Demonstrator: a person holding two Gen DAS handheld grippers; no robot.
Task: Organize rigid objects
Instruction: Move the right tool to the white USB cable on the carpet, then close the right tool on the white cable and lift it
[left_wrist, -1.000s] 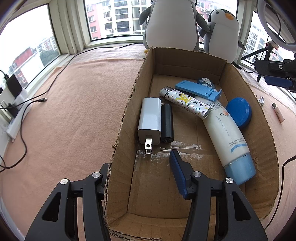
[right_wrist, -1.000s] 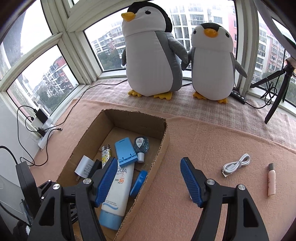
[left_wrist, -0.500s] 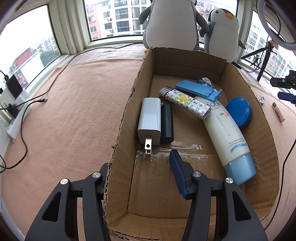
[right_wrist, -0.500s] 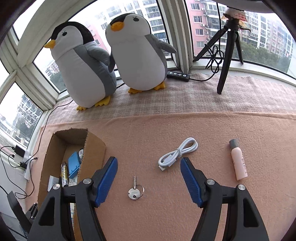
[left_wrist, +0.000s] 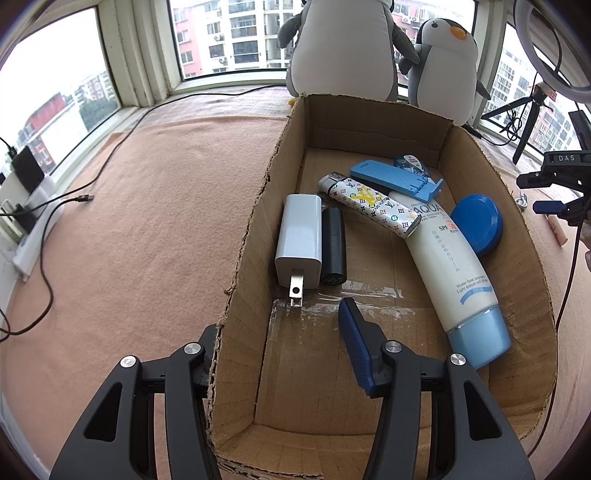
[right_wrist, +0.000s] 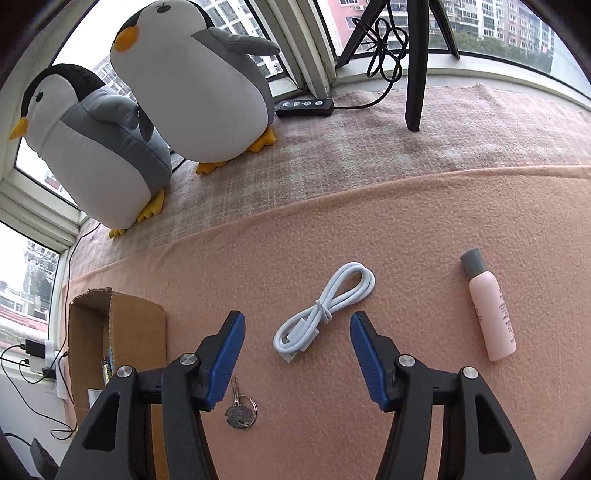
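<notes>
Currently the left claw (left_wrist: 284, 350) stands spread wide astride the near left wall of the cardboard box (left_wrist: 255, 206): one finger outside at lower left of the frame, the blue-padded finger (left_wrist: 354, 339) inside, nothing pinched. Box contents, left wrist view: white charger (left_wrist: 300, 236) lying flat beside a black cylinder (left_wrist: 333, 251), the two touching; a patterned lighter (left_wrist: 369, 204) resting diagonally with its end over the white sunscreen tube (left_wrist: 450, 266); a blue folding stand (left_wrist: 395, 179) toward the far wall with a small blue-and-white item (left_wrist: 410, 162) behind it; a blue round lid (left_wrist: 478, 223) against the right wall, touching the tube.

Right claw (right_wrist: 297, 349) is also spread, empty, low over the pink cloth-covered surface (right_wrist: 406, 229). A coiled white cable (right_wrist: 325, 308) lies between its blue pads, centre of frame, touching neither. A key on a ring (right_wrist: 240, 410) lies just beside the left pad, lower centre. A pink bottle with grey cap (right_wrist: 489, 306) lies flat at right, well apart from the claw. The box corner shows at lower left. Two plush penguins (right_wrist: 192, 85) stand at upper left by the window.
</notes>
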